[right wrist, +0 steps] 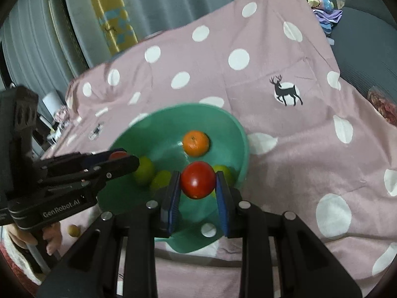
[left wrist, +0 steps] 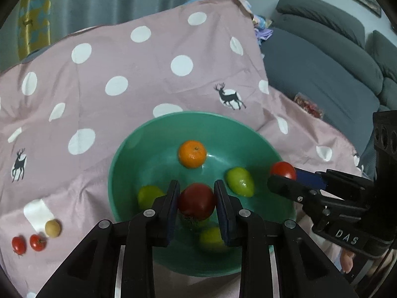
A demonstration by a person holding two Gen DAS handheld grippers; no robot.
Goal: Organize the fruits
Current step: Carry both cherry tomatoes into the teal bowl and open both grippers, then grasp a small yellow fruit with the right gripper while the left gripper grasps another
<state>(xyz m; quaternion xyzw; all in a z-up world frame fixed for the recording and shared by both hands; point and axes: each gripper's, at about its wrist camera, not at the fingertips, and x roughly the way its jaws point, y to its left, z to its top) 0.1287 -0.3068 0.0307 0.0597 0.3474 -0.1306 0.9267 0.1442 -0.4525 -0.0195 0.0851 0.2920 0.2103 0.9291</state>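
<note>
Cloth [left wrist: 148,79]: pink, white-dotted, under everything.
Bowl [left wrist: 129,154]: green, holding an orange [left wrist: 192,154] and green fruits [left wrist: 240,181].
Left view only: two small tomatoes [left wrist: 37,242] and a tan fruit [left wrist: 52,228] on the cloth at 8 o'clock from the bowl.
Hidden: one green fruit [left wrist: 211,239] blurred behind the fingers.
Left gripper [left wrist: 197,202]: pinching a dark red tomato [left wrist: 197,201] above the bowl.
Right gripper [right wrist: 198,185]: clamped on a red tomato [right wrist: 197,180] over the bowl's 4 o'clock rim.

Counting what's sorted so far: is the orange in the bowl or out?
In. The orange lies on the inside of the green bowl, apart from the green fruits.
</note>
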